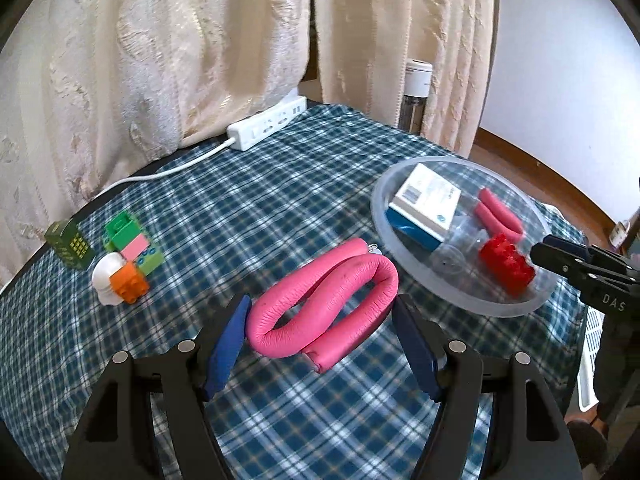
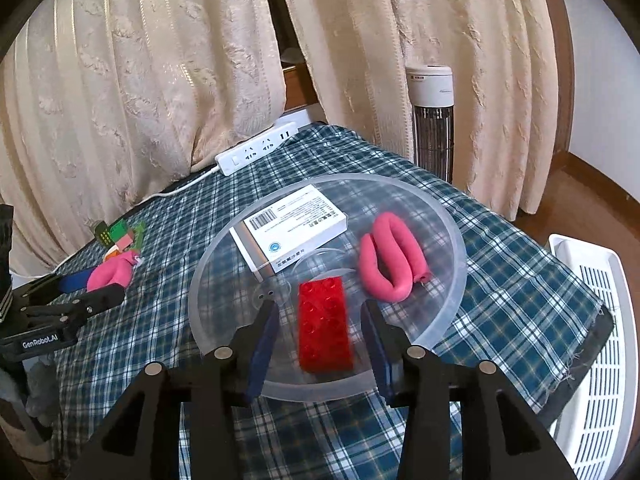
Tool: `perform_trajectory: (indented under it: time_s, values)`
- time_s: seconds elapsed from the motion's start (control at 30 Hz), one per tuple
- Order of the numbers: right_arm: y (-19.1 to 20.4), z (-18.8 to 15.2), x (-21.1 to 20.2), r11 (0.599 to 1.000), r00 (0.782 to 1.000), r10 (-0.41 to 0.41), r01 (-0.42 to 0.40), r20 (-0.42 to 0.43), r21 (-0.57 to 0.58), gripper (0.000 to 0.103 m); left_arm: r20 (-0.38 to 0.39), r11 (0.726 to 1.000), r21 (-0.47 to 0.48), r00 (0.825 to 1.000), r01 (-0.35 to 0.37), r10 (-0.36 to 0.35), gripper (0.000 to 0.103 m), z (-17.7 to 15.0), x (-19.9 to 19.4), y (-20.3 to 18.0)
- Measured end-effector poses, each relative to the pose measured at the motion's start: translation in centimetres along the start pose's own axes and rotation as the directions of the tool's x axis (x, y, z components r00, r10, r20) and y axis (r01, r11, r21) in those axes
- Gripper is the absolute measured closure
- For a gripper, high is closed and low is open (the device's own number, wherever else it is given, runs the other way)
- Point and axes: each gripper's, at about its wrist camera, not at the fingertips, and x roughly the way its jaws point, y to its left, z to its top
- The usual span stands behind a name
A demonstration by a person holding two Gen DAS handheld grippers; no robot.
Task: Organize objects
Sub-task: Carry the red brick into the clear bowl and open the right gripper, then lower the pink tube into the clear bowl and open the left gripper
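Note:
A folded pink padded tube (image 1: 324,300) lies on the plaid tablecloth between the pads of my open left gripper (image 1: 322,312); it also shows in the right wrist view (image 2: 112,274). A clear round bowl (image 2: 452,224) holds a white medicine box (image 2: 288,232), a smaller pink tube (image 2: 390,262) and a red toy brick (image 2: 324,324). My right gripper (image 2: 320,320) is open, its jaws either side of the red brick (image 1: 506,262), not touching it. The bowl also shows in the left wrist view (image 1: 380,200).
Green, pink and orange toy bricks (image 1: 132,248), a white figure (image 1: 106,276) and a green box (image 1: 70,244) sit at the table's far left. A white power strip (image 1: 266,126) lies at the back by the curtains. A tower fan (image 2: 432,120) and white rack (image 2: 596,320) stand beyond the right edge.

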Motion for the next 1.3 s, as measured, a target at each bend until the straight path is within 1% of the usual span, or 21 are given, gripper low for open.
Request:
perform_trajectory:
  time_s: [0.3, 0.43, 0.57, 0.7, 0.83, 1.07, 1.17, 1.3]
  values:
    - [-0.6, 0.0, -0.8, 1.000, 0.999, 0.005, -0.005, 0.037, -0.004, 0.057, -0.010, 0.997, 0.066, 0.999, 0.046, -0.045, 0.030, 1.1, 1.0, -3.7]
    - [-1.2, 0.1, -1.1, 1.000, 0.999, 0.014, -0.014, 0.049, 0.010, 0.057, -0.006, 0.992, 0.106, 0.998, 0.065, -0.064, 0.030, 1.9, 1.4, -5.5]
    - [-1.9, 0.1, -1.1, 1.000, 0.999, 0.020, -0.021, 0.050, 0.023, 0.057, -0.007, 0.988, 0.123, 0.996, 0.089, -0.089, 0.030, 2.8, 2.1, -6.9]
    - [-2.6, 0.0, -1.0, 0.999, 0.999, 0.024, -0.026, 0.049, 0.039, 0.057, -0.011, 0.978, 0.168, 0.992, 0.123, -0.123, 0.030, 3.3, 2.9, -8.5]
    - [-3.4, 0.1, -0.9, 0.998, 0.998, 0.025, -0.028, 0.053, 0.061, 0.057, -0.033, 0.966, 0.203, 0.987, 0.160, -0.157, 0.030, 3.5, 3.9, -9.8]
    - [-4.3, 0.2, -0.6, 0.996, 0.999, 0.024, -0.028, 0.049, 0.080, 0.057, -0.047, 0.960, 0.199, 0.980, 0.197, -0.191, 0.030, 4.1, 5.3, -10.4]
    - [-4.4, 0.2, -0.5, 0.996, 0.999, 0.024, -0.028, 0.048, 0.084, 0.057, -0.058, 0.959, 0.187, 0.977, 0.215, -0.208, 0.028, 4.1, 5.8, -10.4]
    - [-4.4, 0.3, -0.5, 0.996, 0.999, 0.023, -0.027, 0.048, 0.083, 0.057, -0.073, 0.962, 0.171, 0.977, 0.212, -0.202, 0.027, 3.9, 6.4, -10.0]
